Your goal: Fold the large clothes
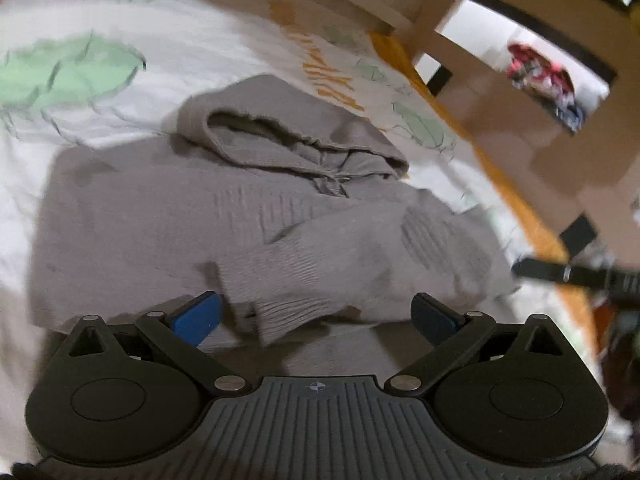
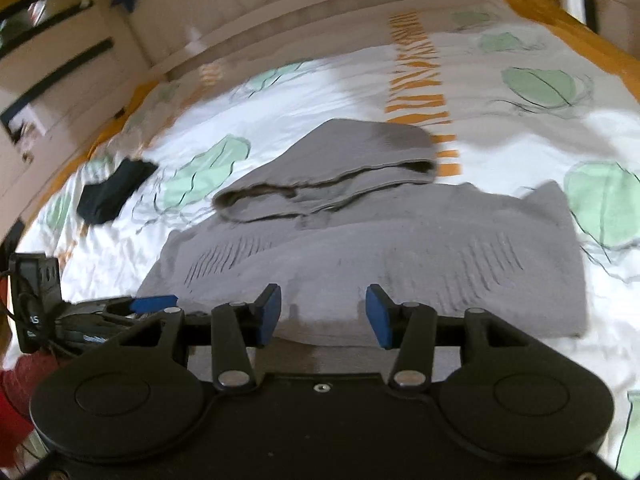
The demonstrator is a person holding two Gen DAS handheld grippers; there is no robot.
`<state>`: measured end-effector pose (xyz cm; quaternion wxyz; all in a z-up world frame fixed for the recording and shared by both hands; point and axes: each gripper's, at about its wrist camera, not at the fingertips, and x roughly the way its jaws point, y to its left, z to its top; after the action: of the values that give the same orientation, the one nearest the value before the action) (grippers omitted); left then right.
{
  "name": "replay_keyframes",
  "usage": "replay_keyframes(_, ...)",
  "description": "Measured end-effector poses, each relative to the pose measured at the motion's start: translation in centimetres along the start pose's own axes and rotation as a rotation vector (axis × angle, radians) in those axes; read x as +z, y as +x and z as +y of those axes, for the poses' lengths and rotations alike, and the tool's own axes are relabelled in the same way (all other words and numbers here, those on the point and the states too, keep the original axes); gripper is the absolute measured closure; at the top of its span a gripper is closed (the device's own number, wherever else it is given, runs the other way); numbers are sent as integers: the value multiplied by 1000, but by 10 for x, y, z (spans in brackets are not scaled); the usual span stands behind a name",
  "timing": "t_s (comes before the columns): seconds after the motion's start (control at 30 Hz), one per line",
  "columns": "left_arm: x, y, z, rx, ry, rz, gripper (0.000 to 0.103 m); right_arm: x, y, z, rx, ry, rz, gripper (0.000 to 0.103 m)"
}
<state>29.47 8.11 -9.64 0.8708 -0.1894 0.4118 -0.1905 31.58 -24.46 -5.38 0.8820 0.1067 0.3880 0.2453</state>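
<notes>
A grey knitted hoodie (image 1: 160, 216) (image 2: 400, 240) lies partly folded on the bed, hood (image 1: 280, 132) (image 2: 360, 152) at the far end. One sleeve lies across the body, and its ribbed cuff (image 1: 280, 316) reaches between the spread fingers of my left gripper (image 1: 316, 316). That gripper is open, and its blue pads do not touch the cuff. My right gripper (image 2: 323, 316) hovers over the hoodie's near edge, open, with only flat cloth below the gap. A blue pad of the left gripper (image 2: 154, 303) shows at the left of the right wrist view.
The bed sheet (image 2: 320, 92) is white with green leaves and orange stripes. A wooden bed frame (image 2: 320, 8) runs along the far side. A dark folded cloth (image 2: 112, 192) lies left of the hoodie. Shelves hold colourful clothes (image 1: 540, 80).
</notes>
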Motion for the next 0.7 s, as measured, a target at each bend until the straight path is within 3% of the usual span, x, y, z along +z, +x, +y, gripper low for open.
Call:
replay_keyframes(0.2,7,17,9,-7,-147,17,1,-13,2,-2,7,38,-30,47)
replay_keyframes(0.27,10,18,14,-14,-199,7,7,-18,3,-1,9,38,-35,47)
replay_keyframes(0.3,10,16,18,-16,-229,-8,42,-20,4,0,9,38,-38,47)
replay_keyframes(0.33,11,16,21,0,-262,-4,93,-23,5,0,6,41,-40,47)
replay_keyframes(0.4,14,14,21,-2,-275,3,94,-28,7,0,4,49,-39,47)
replay_keyframes(0.5,27,-4,2,-16,-189,-28,95,-35,7,-1,6,62,-27,47)
replay_keyframes(0.6,48,-42,-14,-111,-136,-121,95,-35,1,-5,3,67,-20,47)
replay_keyframes(0.7,67,-71,-17,-130,-72,-182,94,-30,-9,-12,1,66,-20,46)
